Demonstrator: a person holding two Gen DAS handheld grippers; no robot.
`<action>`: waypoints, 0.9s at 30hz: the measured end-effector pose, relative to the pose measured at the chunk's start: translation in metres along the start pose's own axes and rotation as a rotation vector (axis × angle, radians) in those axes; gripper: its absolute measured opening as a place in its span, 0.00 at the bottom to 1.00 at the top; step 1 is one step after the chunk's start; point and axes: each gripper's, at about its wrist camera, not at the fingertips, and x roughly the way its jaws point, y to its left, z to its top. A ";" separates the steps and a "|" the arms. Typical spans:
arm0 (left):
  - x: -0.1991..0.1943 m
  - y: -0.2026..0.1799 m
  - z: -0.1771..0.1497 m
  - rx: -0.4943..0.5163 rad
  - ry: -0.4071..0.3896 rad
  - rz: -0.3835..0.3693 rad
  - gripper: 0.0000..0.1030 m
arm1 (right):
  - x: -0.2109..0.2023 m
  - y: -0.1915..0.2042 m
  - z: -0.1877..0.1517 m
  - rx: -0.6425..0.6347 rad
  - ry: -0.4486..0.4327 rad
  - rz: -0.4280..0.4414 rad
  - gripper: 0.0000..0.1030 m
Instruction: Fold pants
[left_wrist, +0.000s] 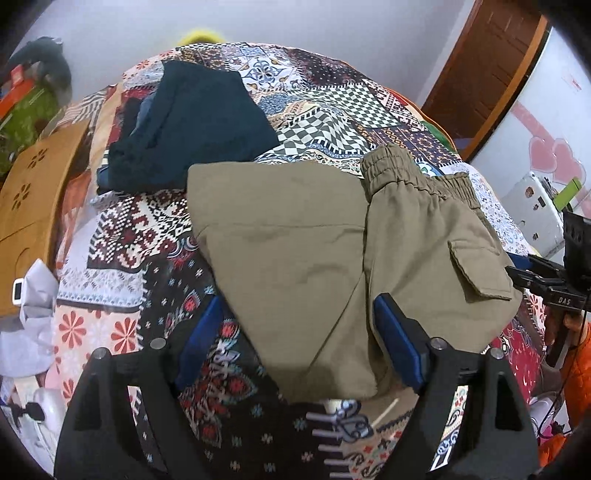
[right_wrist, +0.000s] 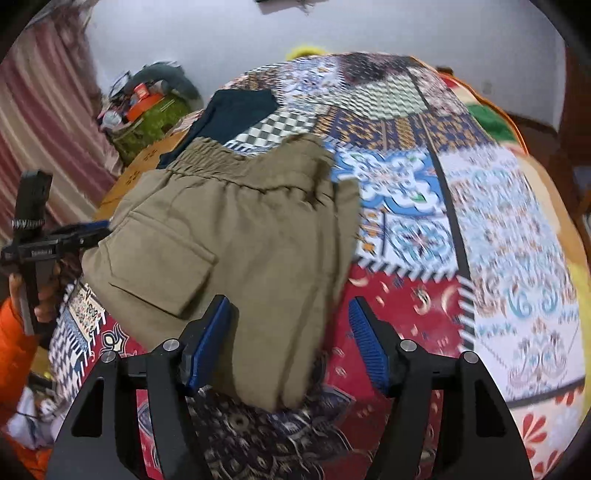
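Khaki cargo pants (left_wrist: 295, 236) lie folded on a patchwork bedspread (left_wrist: 332, 107), waistband (left_wrist: 417, 177) at the far right and a flap pocket (left_wrist: 476, 273) facing up. My left gripper (left_wrist: 298, 302) is open low over the near edge of the cloth, with the folded corner between its blue pads, which do not pinch it. In the right wrist view the pants (right_wrist: 236, 229) fill the centre-left. My right gripper (right_wrist: 290, 302) is open astride their near right fold, with its left finger (right_wrist: 210, 339) resting over the cloth.
A folded dark teal garment (left_wrist: 192, 125) lies farther back on the bed (right_wrist: 236, 110). A wooden panel (left_wrist: 33, 192) stands at the left bedside, with cluttered boxes (right_wrist: 144, 103) behind it. A door (left_wrist: 491, 62) and a white appliance (left_wrist: 535, 214) are at the right. A hand in an orange sleeve (right_wrist: 22, 317) shows at the left.
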 end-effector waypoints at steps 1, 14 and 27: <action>-0.003 0.000 -0.001 0.002 -0.004 0.010 0.83 | -0.002 -0.003 -0.002 0.015 0.002 -0.002 0.60; -0.033 0.046 -0.009 -0.118 -0.027 0.188 0.82 | -0.020 -0.007 -0.005 0.036 -0.023 -0.065 0.62; 0.007 0.041 0.035 -0.197 0.027 0.031 0.83 | -0.017 0.001 0.038 0.053 -0.092 -0.049 0.78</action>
